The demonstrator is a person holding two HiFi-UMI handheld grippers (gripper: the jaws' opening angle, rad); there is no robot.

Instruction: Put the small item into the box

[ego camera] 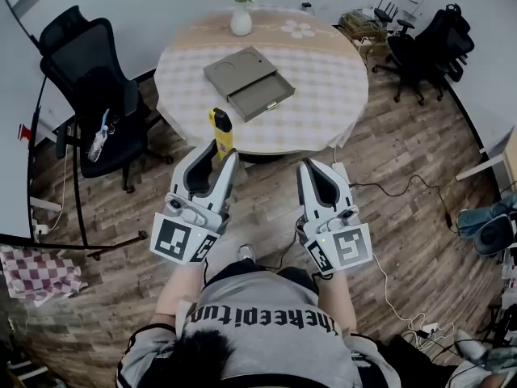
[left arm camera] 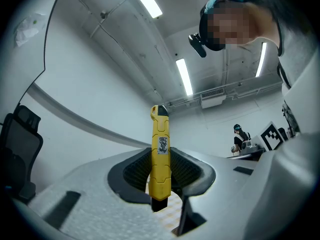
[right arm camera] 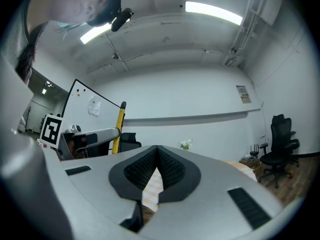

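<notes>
1. round table (ego camera: 323,95) with a pale checked cloth sits dead ahead on the wood floor (ego camera: 404,184).
2. grey box (ego camera: 248,82) lies near the table's middle, its drawer (ego camera: 262,97) pulled out toward the person.
3. white flower vase (ego camera: 241,18) stands at the far edge, behind the box.
4. left gripper (ego camera: 220,153) is clamped on a yellow utility knife (ego camera: 221,130), held upright over the near table edge.
5. right gripper (ego camera: 305,168) hangs beside it, tips together.
6. black office chair (ego camera: 93,79) stands left of the table.

Table (ego camera: 331,87) top lies open between near rim and box (ego camera: 238,69). Drawer (ego camera: 262,97) juts out toward near-right. Vase (ego camera: 241,20) stands behind box at far rim. Chair (ego camera: 93,79) flanks table's left side.
</notes>
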